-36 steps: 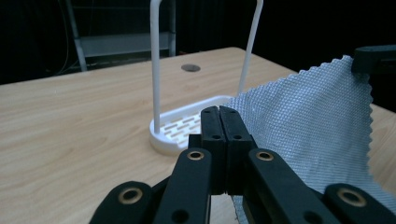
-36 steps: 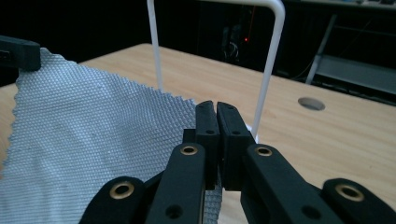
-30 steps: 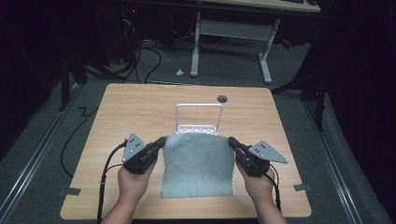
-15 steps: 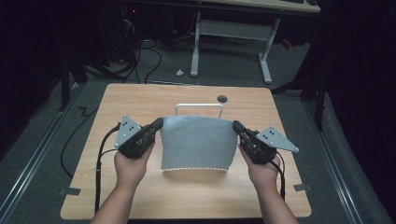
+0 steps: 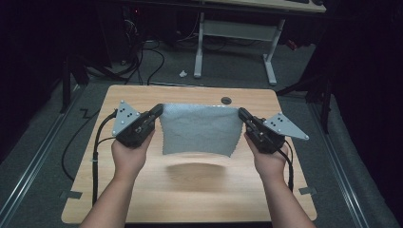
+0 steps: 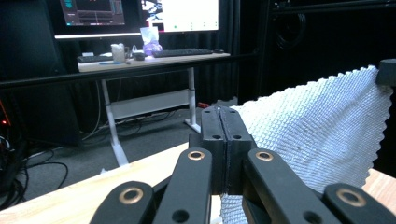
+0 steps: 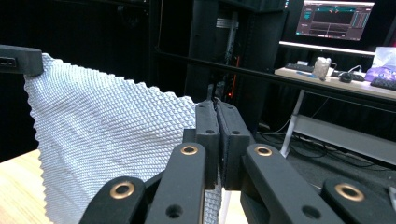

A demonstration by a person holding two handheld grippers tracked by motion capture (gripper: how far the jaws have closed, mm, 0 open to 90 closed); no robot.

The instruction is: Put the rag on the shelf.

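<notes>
A pale grey textured cloth (image 5: 199,129) hangs stretched in the air above the wooden table (image 5: 142,95), held by its two top corners. My left gripper (image 5: 159,110) is shut on the cloth's top left corner; my right gripper (image 5: 241,113) is shut on its top right corner. In the left gripper view the shut left gripper (image 6: 224,112) pinches the cloth (image 6: 317,126), which runs off to the right. In the right gripper view the shut right gripper (image 7: 215,103) pinches the cloth (image 7: 107,135), which spreads left to the other gripper's tip (image 7: 18,59). The cloth's lower edge hangs free above its shadow.
A round dark hole (image 5: 226,100) sits near the table's far edge. Beyond the table stand a white-legged desk (image 5: 237,33) and floor cables (image 5: 152,57). Black cables trail from both grippers. A desk with a monitor (image 6: 182,14) and keyboard (image 6: 182,52) appears in the left gripper view.
Both grippers have lifted the cloth off the table and moved farther apart, so it now hangs stretched in the air. The white frame behind it is now hidden.
</notes>
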